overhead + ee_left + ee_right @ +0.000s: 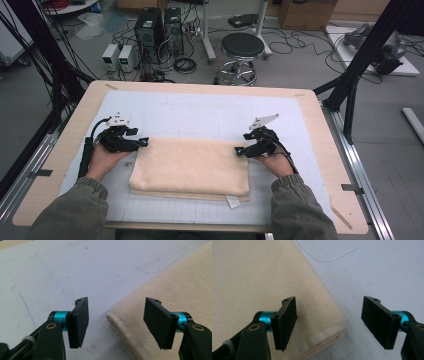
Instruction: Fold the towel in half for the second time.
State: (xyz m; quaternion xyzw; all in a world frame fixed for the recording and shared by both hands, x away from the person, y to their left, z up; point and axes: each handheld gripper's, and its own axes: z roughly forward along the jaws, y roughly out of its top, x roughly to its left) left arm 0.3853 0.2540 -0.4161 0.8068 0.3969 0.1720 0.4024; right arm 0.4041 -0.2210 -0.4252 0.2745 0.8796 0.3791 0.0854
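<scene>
A cream towel, folded into a rectangle, lies flat on the white mat in the middle of the table. My left gripper hovers at the towel's far left corner, open. In the left gripper view the towel's folded corner sits between the two pads of the left gripper with nothing held. My right gripper is at the towel's far right corner, open. In the right gripper view the right gripper straddles the towel's corner without touching it.
The white mat covers most of a wooden table. A small white tag pokes out under the towel's near edge. Beyond the table stand a black stool, computer towers and floor cables. A black frame leg rises at the right.
</scene>
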